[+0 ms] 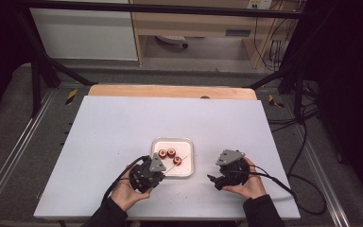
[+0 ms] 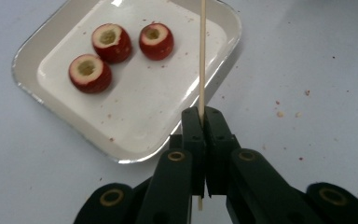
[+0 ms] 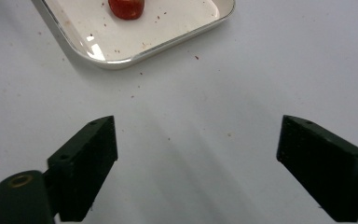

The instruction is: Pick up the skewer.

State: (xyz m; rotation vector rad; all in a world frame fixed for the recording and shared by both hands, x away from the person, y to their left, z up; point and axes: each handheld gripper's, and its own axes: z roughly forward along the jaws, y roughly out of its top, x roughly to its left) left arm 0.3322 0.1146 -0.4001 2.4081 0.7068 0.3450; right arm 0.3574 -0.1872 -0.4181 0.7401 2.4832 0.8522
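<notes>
A white square tray sits near the table's front middle with three cored red fruit pieces in it. My left gripper is at the tray's near left corner, shut on a thin wooden skewer that reaches out over the tray's edge. My right gripper stands to the right of the tray, its jaws wide apart with nothing between them, above bare table. One red piece and the tray's corner show at the top of the right gripper view.
The white tabletop carries small red crumbs around the tray. A wooden strip runs along its far edge. Black frame bars and cables stand beyond the table on both sides.
</notes>
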